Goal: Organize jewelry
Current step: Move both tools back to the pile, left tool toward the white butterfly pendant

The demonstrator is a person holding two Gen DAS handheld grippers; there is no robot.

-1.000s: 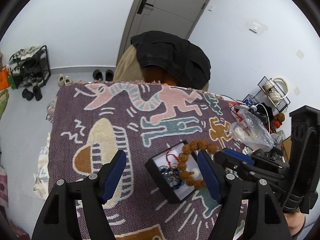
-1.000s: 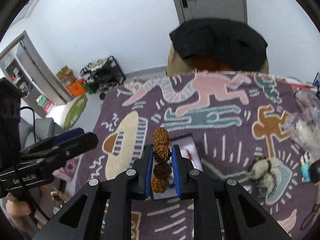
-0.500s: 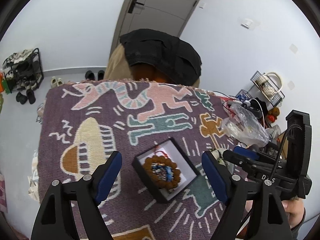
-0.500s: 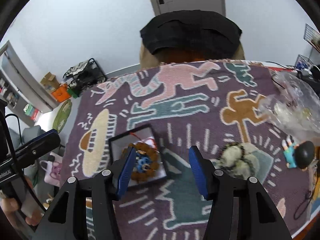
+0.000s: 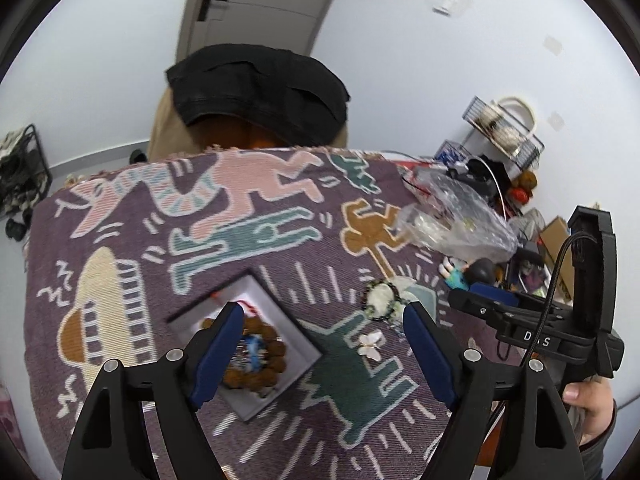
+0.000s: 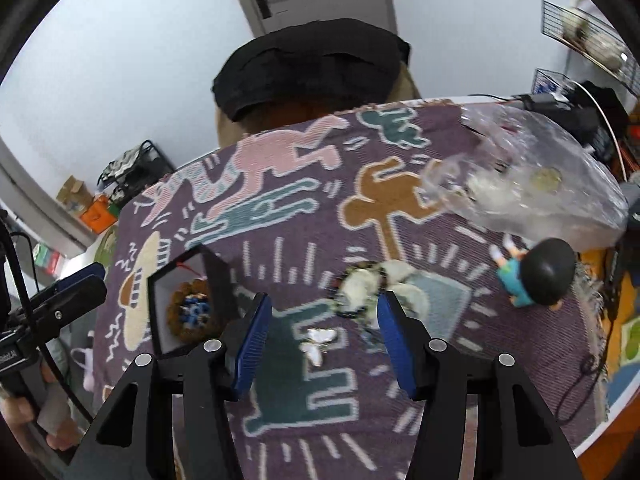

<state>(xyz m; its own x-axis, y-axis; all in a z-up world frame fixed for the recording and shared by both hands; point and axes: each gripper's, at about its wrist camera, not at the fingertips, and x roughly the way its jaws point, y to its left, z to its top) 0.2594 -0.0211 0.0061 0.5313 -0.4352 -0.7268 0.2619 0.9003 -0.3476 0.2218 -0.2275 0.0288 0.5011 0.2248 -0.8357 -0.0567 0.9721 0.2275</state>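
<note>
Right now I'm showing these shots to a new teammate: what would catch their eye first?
Probably the purple tablecloth with its big cartoon figures, which fills both views. Next, the open black jewelry box at its left, holding a brown bead bracelet coiled around blue beads. A small white butterfly brooch lies loose between the right hand-held gripper's open fingers.
</note>
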